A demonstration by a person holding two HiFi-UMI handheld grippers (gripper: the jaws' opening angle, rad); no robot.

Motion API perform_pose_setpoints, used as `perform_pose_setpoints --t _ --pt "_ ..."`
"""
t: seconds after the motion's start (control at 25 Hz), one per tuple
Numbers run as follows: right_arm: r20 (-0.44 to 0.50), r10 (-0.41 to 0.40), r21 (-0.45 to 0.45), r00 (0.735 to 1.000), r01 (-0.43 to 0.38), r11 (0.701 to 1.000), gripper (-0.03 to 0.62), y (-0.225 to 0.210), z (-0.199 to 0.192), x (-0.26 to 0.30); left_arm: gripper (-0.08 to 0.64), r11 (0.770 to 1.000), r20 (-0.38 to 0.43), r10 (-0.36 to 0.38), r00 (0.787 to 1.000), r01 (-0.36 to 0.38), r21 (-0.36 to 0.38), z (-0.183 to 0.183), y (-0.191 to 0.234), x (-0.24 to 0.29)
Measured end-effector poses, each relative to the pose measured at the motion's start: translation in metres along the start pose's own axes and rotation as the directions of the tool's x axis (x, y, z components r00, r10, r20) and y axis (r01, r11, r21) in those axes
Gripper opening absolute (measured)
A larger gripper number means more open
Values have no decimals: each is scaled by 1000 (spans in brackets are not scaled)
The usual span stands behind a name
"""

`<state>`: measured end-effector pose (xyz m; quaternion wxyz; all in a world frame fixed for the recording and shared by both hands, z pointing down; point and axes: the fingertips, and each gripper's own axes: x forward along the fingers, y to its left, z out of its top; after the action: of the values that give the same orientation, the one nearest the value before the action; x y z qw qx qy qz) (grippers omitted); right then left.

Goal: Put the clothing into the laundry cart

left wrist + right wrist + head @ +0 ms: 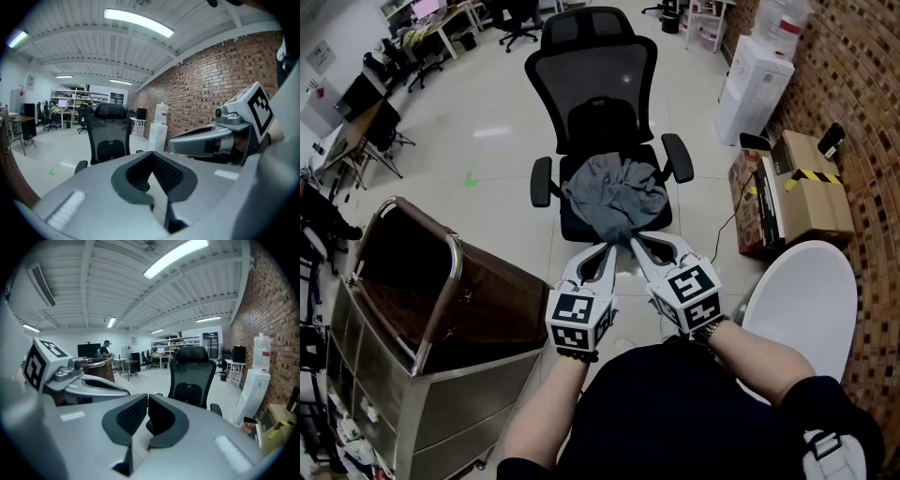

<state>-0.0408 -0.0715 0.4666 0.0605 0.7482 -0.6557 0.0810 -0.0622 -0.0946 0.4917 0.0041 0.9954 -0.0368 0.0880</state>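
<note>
A crumpled grey garment (pixel 614 192) lies on the seat of a black mesh office chair (pixel 595 75). My left gripper (pixel 610 247) and right gripper (pixel 635 242) are held side by side, tips at the garment's front edge. Whether they touch the cloth I cannot tell. In the left gripper view the left gripper (pixel 152 157) is shut with no cloth between its pads. The right gripper (pixel 147 399) is also shut and empty in its own view. The laundry cart (pixel 450 272), metal-framed with a brown lining, stands open at my left.
A white water dispenser (pixel 752 84) and cardboard boxes (pixel 806 187) stand along the brick wall at the right. A white round table (pixel 806 300) is close by my right arm. Desks and office chairs (pixel 384 122) fill the far left.
</note>
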Motion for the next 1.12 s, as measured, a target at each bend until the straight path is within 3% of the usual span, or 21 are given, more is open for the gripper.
perform_pose_setpoints --t 0.56,0.88,1.12 --pt "-26 -13 15 1000 14 1000 35 9 -5 29 2 1000 -23 15 1000 -14 17 -2 33 -4" --pt "-75 12 35 997 -9 999 119 -11 -24 64 2 1000 -47 26 999 -27 -11 -13 58 25" --pt "-150 72 79 986 -60 995 179 -44 -41 76 2 998 -115 50 992 -54 -29 -20 60 59"
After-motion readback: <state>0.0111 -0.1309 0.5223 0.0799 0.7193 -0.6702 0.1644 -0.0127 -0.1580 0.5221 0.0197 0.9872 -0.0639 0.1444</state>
